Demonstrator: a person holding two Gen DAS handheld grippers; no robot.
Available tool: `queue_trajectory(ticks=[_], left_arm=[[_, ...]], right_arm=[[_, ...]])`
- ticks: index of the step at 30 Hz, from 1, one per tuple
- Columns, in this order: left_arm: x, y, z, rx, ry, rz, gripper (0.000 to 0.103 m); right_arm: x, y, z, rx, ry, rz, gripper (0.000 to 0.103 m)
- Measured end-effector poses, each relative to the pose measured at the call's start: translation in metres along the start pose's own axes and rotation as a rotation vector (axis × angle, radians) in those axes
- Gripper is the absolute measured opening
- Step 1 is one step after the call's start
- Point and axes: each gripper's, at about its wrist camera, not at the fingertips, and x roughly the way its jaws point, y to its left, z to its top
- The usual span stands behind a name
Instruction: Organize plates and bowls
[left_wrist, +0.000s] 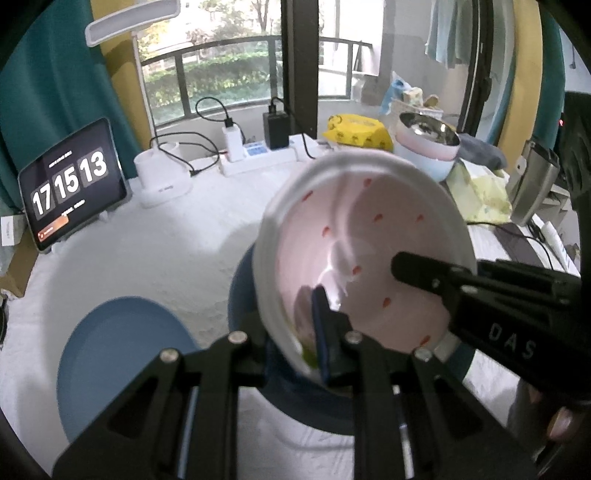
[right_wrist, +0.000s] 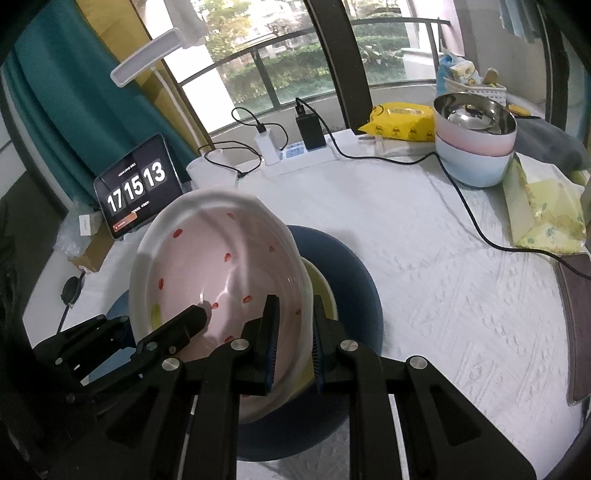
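Left gripper (left_wrist: 295, 343): matte black linkage, silver pivot screws, blue finger pads. Right gripper (right_wrist: 293, 343): identical; "DAS" lettering.

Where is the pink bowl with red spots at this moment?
The pink bowl is tilted in the air above the dark blue plate in the middle of the table, with the left gripper and right gripper on opposite rims.

The large white flip-clock digits "17 15 13" are displayed on the dark screen of the black propped-up tablet (left_wrist: 72, 182) (right_wrist: 137, 185), and the grey letters "DAS" are printed on the black right gripper (left_wrist: 400, 266).
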Motion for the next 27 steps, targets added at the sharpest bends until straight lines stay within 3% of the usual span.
queue_trajectory(ticks=[27], left_arm=[[-0.0017,-0.0005,-0.0061,0.000,0.021,-0.038,0.022]], right_arm=[[0.0036,-0.0043,-0.0044,-0.007,0.023,-0.009,0.017]])
